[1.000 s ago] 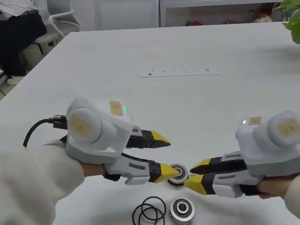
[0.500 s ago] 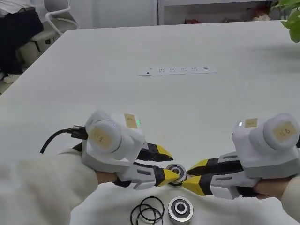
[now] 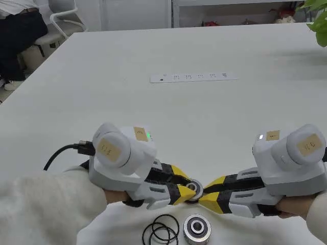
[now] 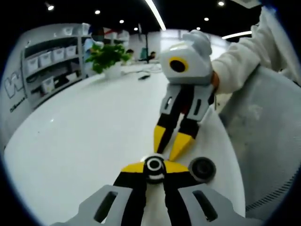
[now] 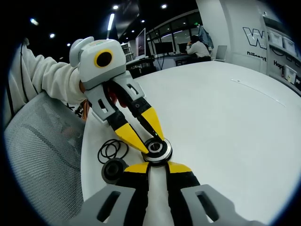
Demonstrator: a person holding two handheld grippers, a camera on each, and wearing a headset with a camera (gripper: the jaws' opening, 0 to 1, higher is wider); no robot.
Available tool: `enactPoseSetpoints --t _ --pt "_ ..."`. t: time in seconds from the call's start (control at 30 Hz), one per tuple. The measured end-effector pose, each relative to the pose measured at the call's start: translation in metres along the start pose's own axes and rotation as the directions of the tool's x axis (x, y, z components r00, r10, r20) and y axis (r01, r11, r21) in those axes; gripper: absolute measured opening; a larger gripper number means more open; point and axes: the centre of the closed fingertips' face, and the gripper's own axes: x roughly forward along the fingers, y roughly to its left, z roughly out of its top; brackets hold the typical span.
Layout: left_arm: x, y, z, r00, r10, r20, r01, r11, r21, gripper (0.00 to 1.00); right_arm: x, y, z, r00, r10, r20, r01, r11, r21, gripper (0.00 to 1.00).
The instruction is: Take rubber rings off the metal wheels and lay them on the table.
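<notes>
A: Whereabouts of the metal wheel [image 3: 192, 188]?

B: At 6 o'clock in the head view, caught between two grippers low at the white counter [image 3: 214, 122]. Unclear whether resting on it or lifted. Clamped by the left gripper [image 4: 154, 166], with yellow-tipped fingers [image 4: 133, 167] pressed to either side.

A: And the right gripper [image 5: 158, 166]?

B: Pointed in from 3 o'clock, tips at the wheel's rim. Fingers [image 4: 161, 136] nearly together, just a slim gap between them in the left gripper view. Impossible to tell whether pinching the rim or merely touching it.

A: Look of the wheel?

B: Small and round, bright steel around a dark hub hole, with a dark band about the edge.

A: And the grippers themselves?

B: Smooth white housings, black fingers ending in yellow wedges.

A: Anything else close by?

B: At 6 o'clock from the held wheel, a second wheel [image 3: 197, 227], flat on the counter, silver with a dark inner ring. At 9 o'clock from that, just beside it, loose rubber rings [image 3: 162, 229]: thin black hoops, overlapping. Far off at 12 o'clock, a flat white power strip [image 3: 193, 77].
</notes>
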Motion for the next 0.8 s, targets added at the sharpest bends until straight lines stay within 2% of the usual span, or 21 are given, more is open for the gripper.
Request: enactPoseSetpoints --t 0.53,0.57,0.6,0.63,0.8 --pt "-0.0008 -0.0008 -0.002 1.0 0.009 0.001 -0.009 1.0 0.008 0.14 -0.0017 0.0018 -0.0018 1.0 -0.003 -0.005 0.003 1.0 0.018 0.01" --pt "-0.0008 -0.0007 -0.0021 0.9999 0.01 0.003 -0.01 1.0 0.006 0.14 -0.0021 0.0013 -0.0024 0.9999 -0.007 -0.008 0.007 1.0 0.011 0.0" --pt "-0.0007 -0.0019 -0.0021 1.0 0.004 0.008 -0.004 1.0 0.003 0.14 -0.0026 -0.0036 -0.0023 0.9994 -0.035 -0.007 0.035 0.999 -0.003 0.0" --pt "-0.0005 -0.0028 -0.0021 0.9999 0.002 0.01 -0.002 1.0 0.005 0.14 -0.0027 -0.0012 -0.0038 0.9996 -0.022 -0.018 0.022 1.0 -0.004 0.0" --pt "-0.0007 -0.0031 -0.0022 0.9999 0.003 0.01 -0.003 1.0 0.03 0.14 -0.004 0.0004 -0.0018 0.9999 -0.011 -0.01 0.011 1.0 0.009 0.0"
